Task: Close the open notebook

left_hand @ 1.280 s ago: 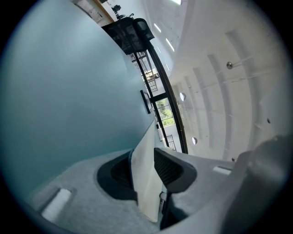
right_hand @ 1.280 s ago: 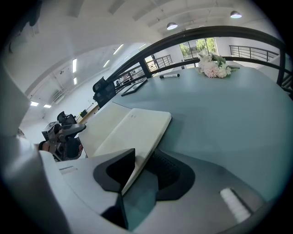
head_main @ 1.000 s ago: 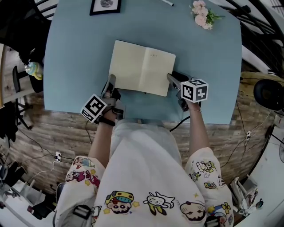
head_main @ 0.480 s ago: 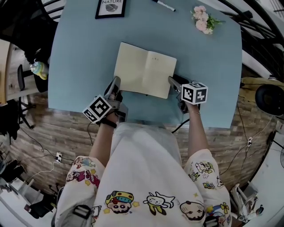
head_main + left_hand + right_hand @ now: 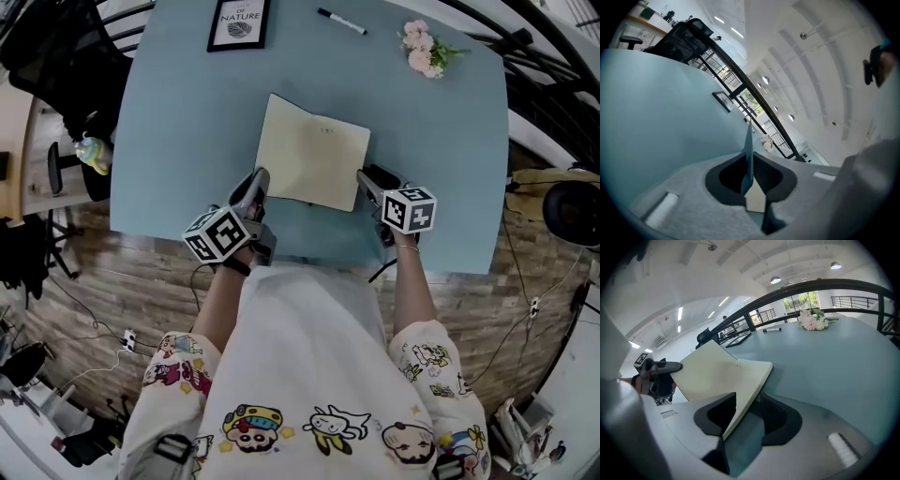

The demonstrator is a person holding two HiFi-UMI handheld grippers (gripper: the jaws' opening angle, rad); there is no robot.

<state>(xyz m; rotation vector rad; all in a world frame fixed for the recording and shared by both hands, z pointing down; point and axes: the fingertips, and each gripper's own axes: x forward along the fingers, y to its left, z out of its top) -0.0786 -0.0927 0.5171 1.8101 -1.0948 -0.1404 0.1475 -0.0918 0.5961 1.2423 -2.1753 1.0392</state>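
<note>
The open notebook [image 5: 314, 164] with cream pages lies on the blue table [image 5: 169, 141]. Its left half is tilted up off the table. My left gripper [image 5: 260, 180] is shut on that left half's near edge; in the left gripper view the cover [image 5: 748, 150] stands edge-on between the closed jaws of the left gripper [image 5: 750, 185]. My right gripper [image 5: 362, 178] is at the notebook's near right corner. Its jaws have just been opening. In the right gripper view the notebook's right half [image 5: 726, 376] lies slanted between the jaws of the right gripper [image 5: 746, 416], with a gap beside it.
A framed picture [image 5: 238, 23], a black marker [image 5: 341, 21] and pink flowers [image 5: 422, 47] sit along the table's far side. The table's near edge runs just under both grippers. A black chair [image 5: 56, 47] stands at the far left.
My left gripper has risen and rolled, taking the notebook's left half up with it, so the notebook looks narrower. The right gripper has stayed at the right corner.
</note>
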